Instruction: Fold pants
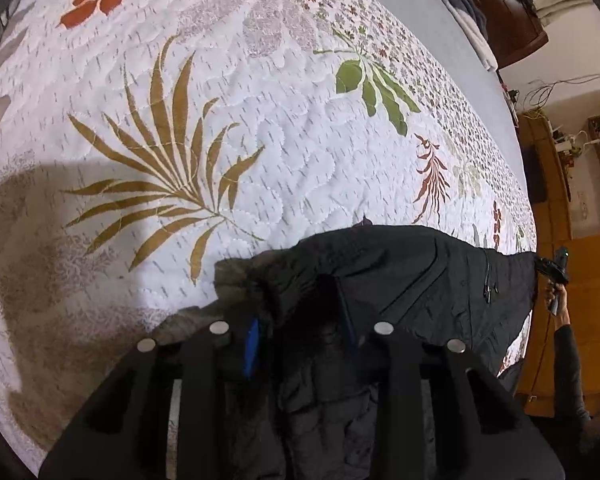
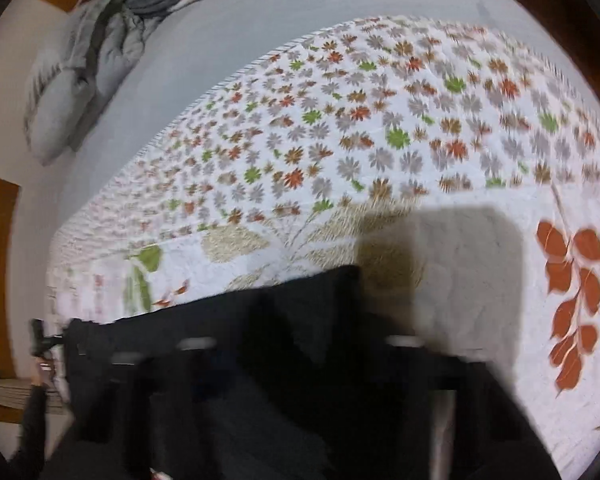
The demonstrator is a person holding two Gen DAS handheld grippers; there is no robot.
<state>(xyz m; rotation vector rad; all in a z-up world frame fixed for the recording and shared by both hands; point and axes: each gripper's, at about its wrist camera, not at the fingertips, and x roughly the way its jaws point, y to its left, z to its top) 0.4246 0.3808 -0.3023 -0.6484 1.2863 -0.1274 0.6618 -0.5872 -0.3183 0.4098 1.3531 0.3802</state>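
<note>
Black fabric fills the lower part of both wrist views: the dark, crumpled pants (image 1: 400,280) lie along the near edge of a white quilted bedspread printed with leaves and small flowers (image 1: 260,140), their cloth stretched between the two tools. The left gripper (image 1: 300,332) points steeply down with a bunched fold of the pants caught between its black fingers (image 1: 252,344) — the blue pad presses against the cloth, so it is clamped on the garment. In the left wrist view the person's far hand (image 1: 556,296) holds the other tool at the pants' opposite end. The right gripper (image 2: 300,352) is smeared by blur and dark against dark cloth; the pants reach up between its fingers, yet whether they pinch the fabric cannot be told. Grey pillows (image 2: 72,100) sit at the far end of the bed.
</note>
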